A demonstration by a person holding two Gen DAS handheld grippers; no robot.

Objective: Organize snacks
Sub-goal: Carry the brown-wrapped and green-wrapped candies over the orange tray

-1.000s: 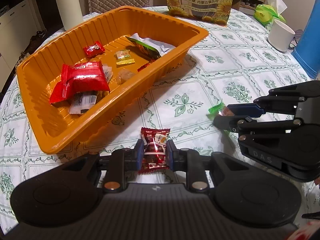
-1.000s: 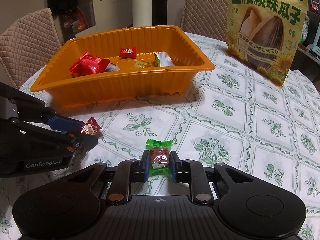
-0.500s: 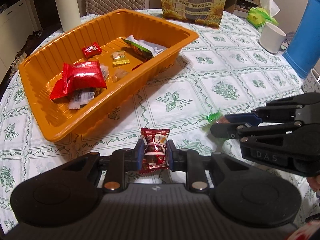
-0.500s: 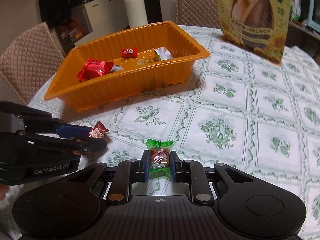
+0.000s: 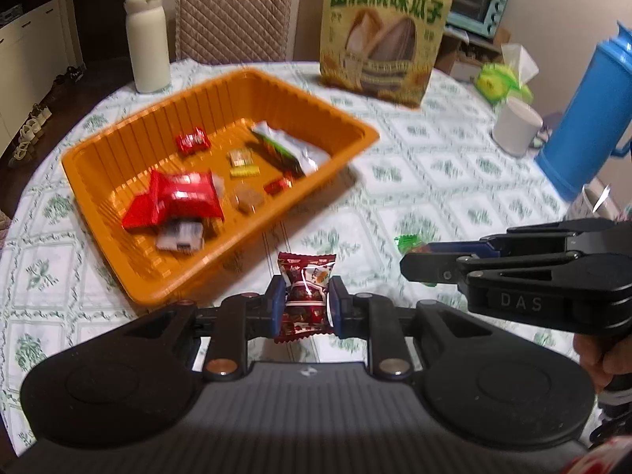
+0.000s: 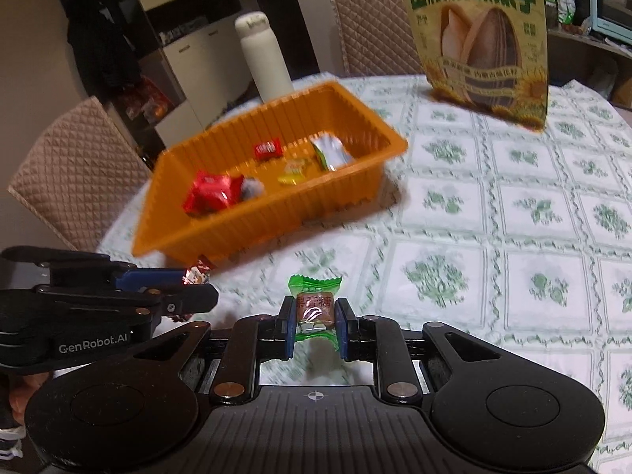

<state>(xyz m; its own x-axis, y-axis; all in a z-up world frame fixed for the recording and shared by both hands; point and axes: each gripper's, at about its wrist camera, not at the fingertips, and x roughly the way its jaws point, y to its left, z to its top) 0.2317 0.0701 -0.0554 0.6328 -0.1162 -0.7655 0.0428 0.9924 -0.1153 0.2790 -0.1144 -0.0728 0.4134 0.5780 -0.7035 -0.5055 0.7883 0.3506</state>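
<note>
Your left gripper point(image 5: 304, 308) is clamped on a red candy point(image 5: 305, 296); your right gripper point(image 6: 315, 326) is clamped on a green candy point(image 6: 315, 308). Each pair of pads grips the wrapper's middle, so the twisted ends hang free. Both candies are held clear above the tabletop point(image 5: 414, 181), just short of the orange tray point(image 5: 276, 221). Judged next step: carry both over the rim and release among the snacks inside.

Quilted chair point(image 5: 233, 12); white cabinets point(image 6: 189, 75)
</note>
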